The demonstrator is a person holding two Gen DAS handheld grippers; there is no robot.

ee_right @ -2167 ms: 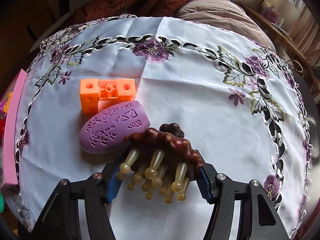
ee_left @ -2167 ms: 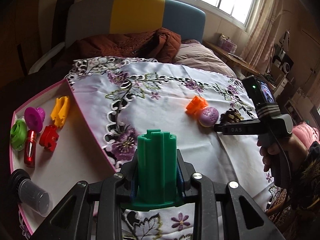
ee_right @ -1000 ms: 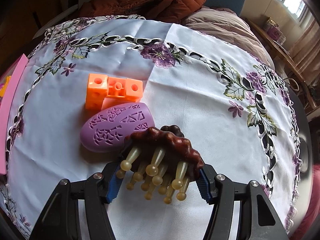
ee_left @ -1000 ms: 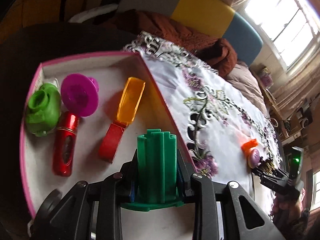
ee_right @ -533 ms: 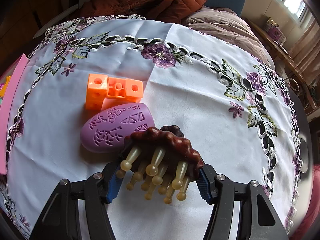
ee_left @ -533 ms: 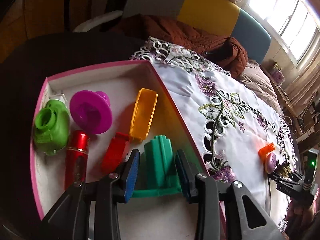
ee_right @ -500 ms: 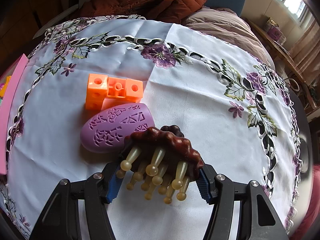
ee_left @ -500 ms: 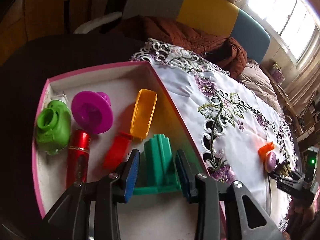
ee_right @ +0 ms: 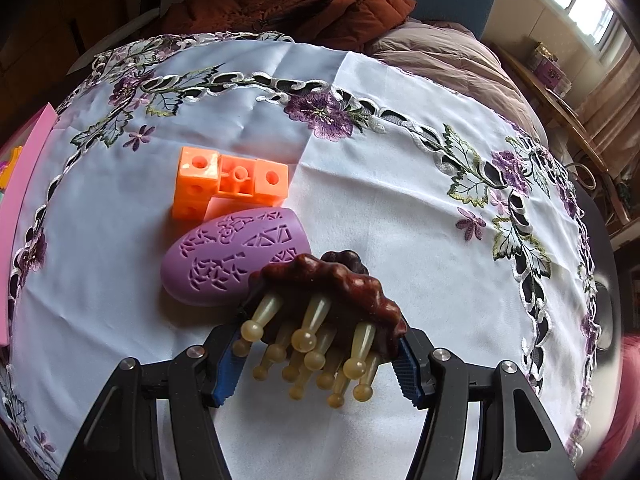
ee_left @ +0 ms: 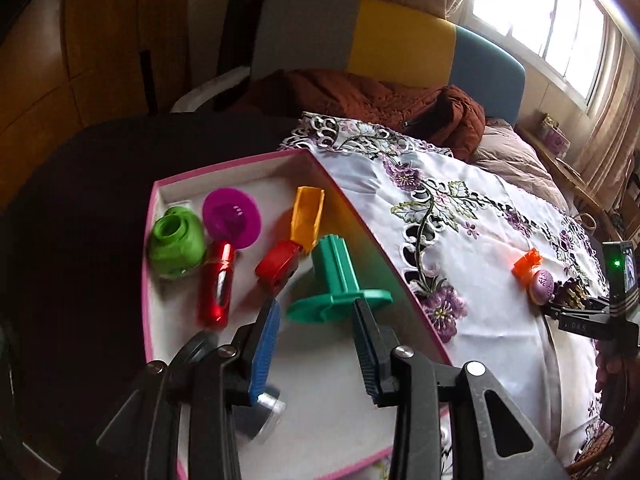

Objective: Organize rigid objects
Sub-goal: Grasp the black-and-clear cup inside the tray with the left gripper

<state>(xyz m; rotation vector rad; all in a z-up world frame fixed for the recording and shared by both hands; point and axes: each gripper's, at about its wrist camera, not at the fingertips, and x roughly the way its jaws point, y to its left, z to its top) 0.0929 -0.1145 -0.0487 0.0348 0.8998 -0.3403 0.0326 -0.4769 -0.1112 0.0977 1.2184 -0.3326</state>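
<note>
Green plastic spool (ee_left: 334, 280), fluted stem on a round flange: lying tipped in the pink-rimmed tray (ee_left: 224, 162), centre of the left wrist frame, flange toward the camera. Gripped upright between the pads a second ago; now free, sitting just beyond the tips of the left gripper (ee_left: 316, 322), jaws spread wide. Released, then (one item judged sorted).

Already in the tray, upper left of the frame: lime green cap (ee_left: 176, 240), magenta disc (ee_left: 231, 218), red metallic tube (ee_left: 216, 280), red clip (ee_left: 278, 266), yellow scoop (ee_left: 306, 218). Grey cylinder (ee_left: 260, 414) at lower centre, partly hidden behind the left finger.

Brown massage comb (ee_right: 328, 300), knobbed amber prongs facing the camera: pinched in the right gripper (ee_right: 316, 364), lower centre of the right wrist frame, unchanged over the last two seconds, low over the embroidered tablecloth (ee_right: 400, 160).

Remaining on the cloth: purple perforated egg (ee_right: 236, 260), touching the comb on its left; orange block piece (ee_right: 228, 184), just above the egg.

Outlook: comb likely next for the tray, then egg and block. Left gripper free for a further pick.
</note>
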